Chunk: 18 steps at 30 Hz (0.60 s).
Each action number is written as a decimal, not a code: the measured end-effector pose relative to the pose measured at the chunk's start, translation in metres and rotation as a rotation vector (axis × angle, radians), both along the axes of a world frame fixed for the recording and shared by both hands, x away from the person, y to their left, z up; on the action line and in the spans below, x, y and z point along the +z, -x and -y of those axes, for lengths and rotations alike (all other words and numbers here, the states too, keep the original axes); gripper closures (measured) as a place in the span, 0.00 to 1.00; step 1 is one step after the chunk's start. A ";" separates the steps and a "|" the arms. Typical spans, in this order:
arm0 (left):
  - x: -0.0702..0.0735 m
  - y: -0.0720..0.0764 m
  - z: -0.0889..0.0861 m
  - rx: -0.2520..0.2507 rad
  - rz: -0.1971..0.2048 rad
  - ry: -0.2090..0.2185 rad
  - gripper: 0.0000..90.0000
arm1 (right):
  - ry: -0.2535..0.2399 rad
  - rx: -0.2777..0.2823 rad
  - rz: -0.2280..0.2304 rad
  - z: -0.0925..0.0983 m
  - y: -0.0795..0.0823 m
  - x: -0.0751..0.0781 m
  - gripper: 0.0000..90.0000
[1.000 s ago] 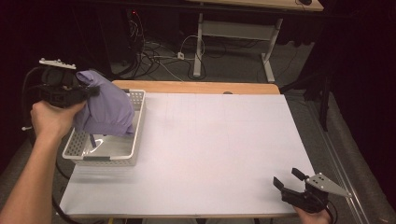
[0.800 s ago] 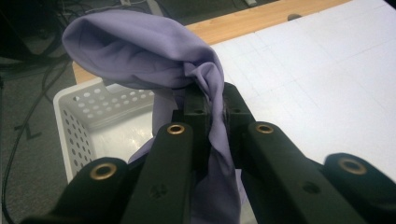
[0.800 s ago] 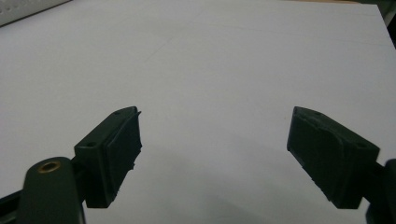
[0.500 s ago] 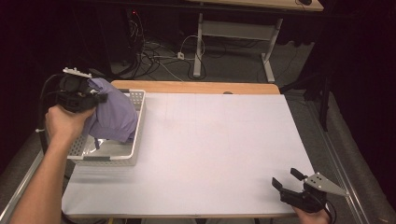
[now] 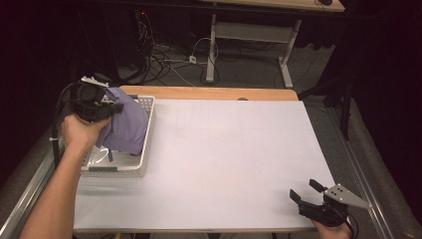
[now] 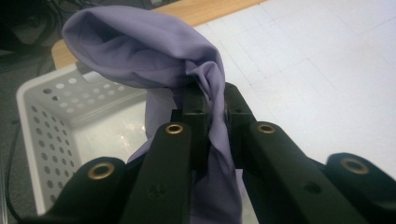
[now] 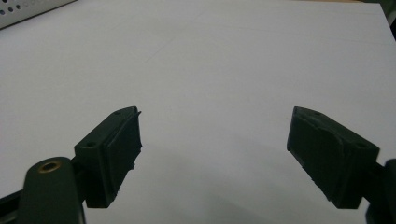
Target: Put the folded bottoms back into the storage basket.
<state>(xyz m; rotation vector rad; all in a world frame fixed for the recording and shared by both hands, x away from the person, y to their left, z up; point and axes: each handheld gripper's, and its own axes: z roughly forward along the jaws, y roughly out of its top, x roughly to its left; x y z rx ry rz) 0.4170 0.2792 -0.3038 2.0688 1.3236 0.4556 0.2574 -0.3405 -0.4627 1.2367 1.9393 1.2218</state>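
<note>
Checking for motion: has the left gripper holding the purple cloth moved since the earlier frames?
Yes. The left gripper has carried the purple cloth down toward the white basket.

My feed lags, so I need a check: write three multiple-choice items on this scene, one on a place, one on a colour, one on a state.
1. Where is the white basket?
A. the table's left edge
B. the table's right edge
C. the floor

2. What colour is the cloth?
A. red
B. lilac
C. green

3. How does the right hand-held gripper stand?
A. shut on the cloth
B. shut on nothing
C. open over bare table

Key: 1 A, the high view shows it at the left of the table. 2 B, lilac in both views. 3 C, its jaws stand wide apart; the left hand-held gripper pinches the cloth.
</note>
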 end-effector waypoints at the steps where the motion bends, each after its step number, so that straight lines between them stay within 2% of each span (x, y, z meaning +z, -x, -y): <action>1: -0.002 -0.001 0.000 -0.001 -0.002 0.002 0.90 | 0.001 0.001 0.001 0.000 0.000 0.000 0.21; 7: -0.012 -0.005 0.001 0.008 -0.020 0.003 0.89 | -0.002 0.004 0.001 0.000 0.000 0.000 0.21; 11: -0.020 -0.009 -0.002 0.045 -0.037 -0.018 0.88 | 0.001 0.006 0.001 0.000 0.000 0.000 0.21; 18: -0.039 -0.014 -0.013 0.128 -0.056 -0.025 0.87 | 0.001 0.000 -0.012 0.001 -0.002 -0.001 0.21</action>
